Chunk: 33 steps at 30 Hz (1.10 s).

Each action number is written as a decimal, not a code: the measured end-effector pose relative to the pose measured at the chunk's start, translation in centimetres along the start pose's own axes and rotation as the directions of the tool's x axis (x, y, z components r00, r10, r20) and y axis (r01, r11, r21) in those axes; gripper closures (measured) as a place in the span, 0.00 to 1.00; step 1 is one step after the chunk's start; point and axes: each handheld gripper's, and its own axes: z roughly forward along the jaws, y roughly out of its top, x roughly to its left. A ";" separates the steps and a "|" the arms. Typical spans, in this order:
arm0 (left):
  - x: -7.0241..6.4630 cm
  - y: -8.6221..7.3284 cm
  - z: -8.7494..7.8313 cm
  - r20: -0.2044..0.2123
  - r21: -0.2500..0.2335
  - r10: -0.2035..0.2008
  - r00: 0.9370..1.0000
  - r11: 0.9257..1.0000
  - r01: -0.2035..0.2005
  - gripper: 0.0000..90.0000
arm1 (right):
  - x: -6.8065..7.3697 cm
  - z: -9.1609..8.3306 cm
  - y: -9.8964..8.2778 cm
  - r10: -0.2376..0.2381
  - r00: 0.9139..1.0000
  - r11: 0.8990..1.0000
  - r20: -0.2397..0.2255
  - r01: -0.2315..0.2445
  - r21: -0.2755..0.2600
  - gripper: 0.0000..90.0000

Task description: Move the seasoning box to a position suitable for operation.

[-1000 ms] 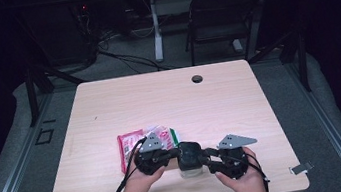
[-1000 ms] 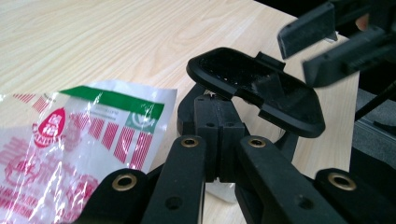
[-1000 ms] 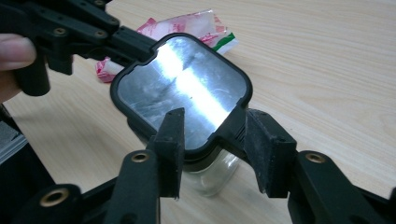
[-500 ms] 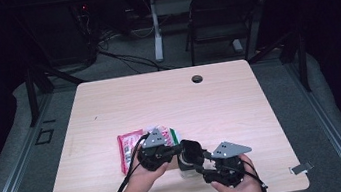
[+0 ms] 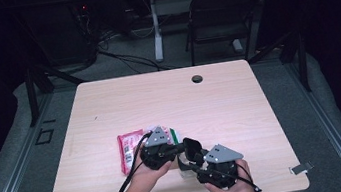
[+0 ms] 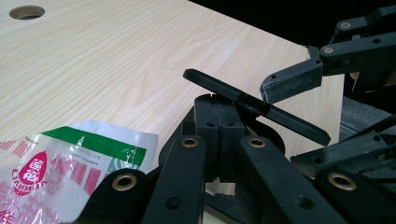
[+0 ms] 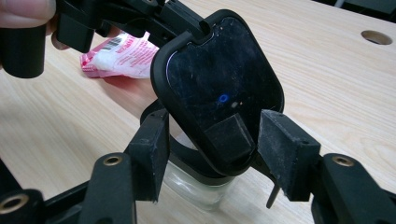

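Left gripper point(image 5: 178, 148) is pressed together on the edge of a flat black lid point(image 7: 217, 88), holding it tilted above a clear jar point(image 7: 198, 186) that stands near the front edge of the table point(image 5: 239, 96), a little right of its middle. In the left gripper view the lid point(image 6: 254, 105) runs edge-on out of the clamped jaws.

Right gripper point(image 7: 212, 156) is spread: its jaws have just been opening, and they now stand either side of the lid's tab without pressing on it. So the handover looks done, left holds the lid alone.

Pink snack packet point(image 5: 130, 149) lies flat just beyond the left hand point(image 5: 147, 177), not involved.

Step in hand, as I read it: lid is off the jar and being carried clear. Whether the jar holds anything, can't tell.

Next move probably: right gripper backs off without knocking the lid, then steadies the jar. Left needs to keep its pinch; the hold is only on the rim, so the lid could pivot.
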 end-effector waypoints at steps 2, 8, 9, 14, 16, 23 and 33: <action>0.1 -0.1 0.0 -0.009 0.006 0.006 1.000 1.000 -0.006 1.00 | -0.1 -0.2 0.0 0.004 1.000 1.000 0.006 -0.004 -0.005 0.53; 0.7 -0.7 0.2 -0.035 0.024 -0.009 0.999 1.000 0.010 1.00 | -0.2 -0.4 0.0 0.006 1.000 1.000 -0.008 -0.006 -0.012 0.59; 0.8 -0.8 0.2 -0.041 0.029 -0.015 0.999 0.999 0.016 1.00 | -0.2 -0.5 0.0 0.010 1.000 1.000 -0.010 -0.010 -0.009 0.59; 0.9 -1.0 0.4 -0.080 0.042 -0.002 0.997 0.999 0.006 1.00 | -0.3 -0.5 -0.1 0.014 1.000 1.000 -0.011 -0.014 -0.008 0.59; 0.9 -1.0 0.4 -0.092 0.048 0.004 0.996 0.999 0.000 1.00 | -0.3 -0.5 -0.1 0.015 1.000 1.000 -0.011 -0.015 -0.010 0.59; 1.0 -1.2 0.6 -0.098 0.052 -0.012 0.995 0.998 0.018 0.89 | -0.3 -0.5 -0.1 0.023 1.000 1.000 -0.016 -0.023 -0.015 0.59; 1.0 -1.4 0.9 -0.105 0.044 -0.019 0.994 0.999 0.024 0.84 | -0.3 -0.5 -0.1 0.026 1.000 0.999 -0.012 -0.026 -0.020 0.59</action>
